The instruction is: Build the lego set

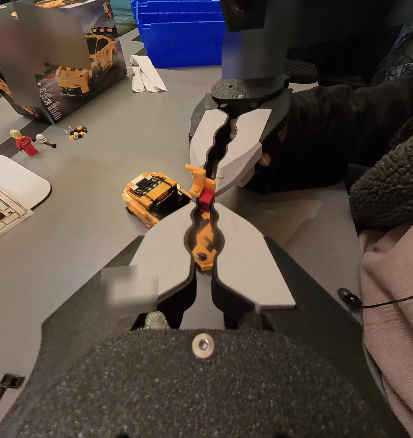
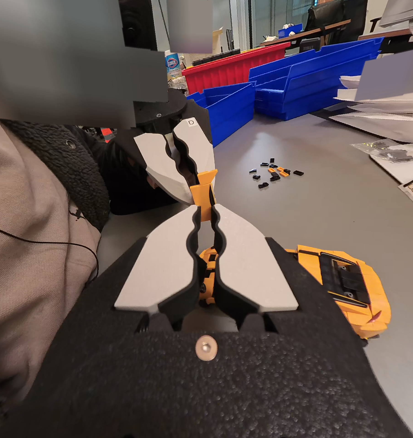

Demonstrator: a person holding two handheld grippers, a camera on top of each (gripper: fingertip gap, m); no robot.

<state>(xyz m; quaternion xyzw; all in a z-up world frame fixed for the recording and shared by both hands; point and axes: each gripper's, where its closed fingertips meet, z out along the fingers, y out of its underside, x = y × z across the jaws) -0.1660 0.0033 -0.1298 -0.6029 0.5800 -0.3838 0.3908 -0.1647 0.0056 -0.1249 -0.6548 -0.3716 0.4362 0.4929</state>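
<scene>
My left gripper [image 1: 204, 209] is shut on a long orange lego sub-assembly [image 1: 202, 244] with a red brick [image 1: 205, 199] at its far end. My right gripper [image 2: 205, 209] is shut on the orange bracket piece [image 2: 204, 189] at that same end. The two grippers meet tip to tip above the grey table. In the left wrist view the right gripper [image 1: 212, 187] comes in from above, at the orange bracket [image 1: 199, 176]. The partly built orange car [image 1: 151, 199] stands on the table just left of the tips. It also shows in the right wrist view [image 2: 338, 282], beside my right gripper.
The set's box [image 1: 82, 71], a red minifigure [image 1: 25, 144], a small pile of parts [image 1: 78, 132] and the instruction booklet [image 1: 1, 213] lie at the left. Blue bins [image 2: 307, 90] and a red bin [image 2: 234, 66] stand behind. Loose black and orange pieces [image 2: 274, 173] lie beyond the grippers. A person's jacket [image 1: 390, 260] is close. Left and right tips are no more than a few centimetres apart. The red minifigure [image 1: 25, 144] is about equally far from each gripper, around 35 cm.
</scene>
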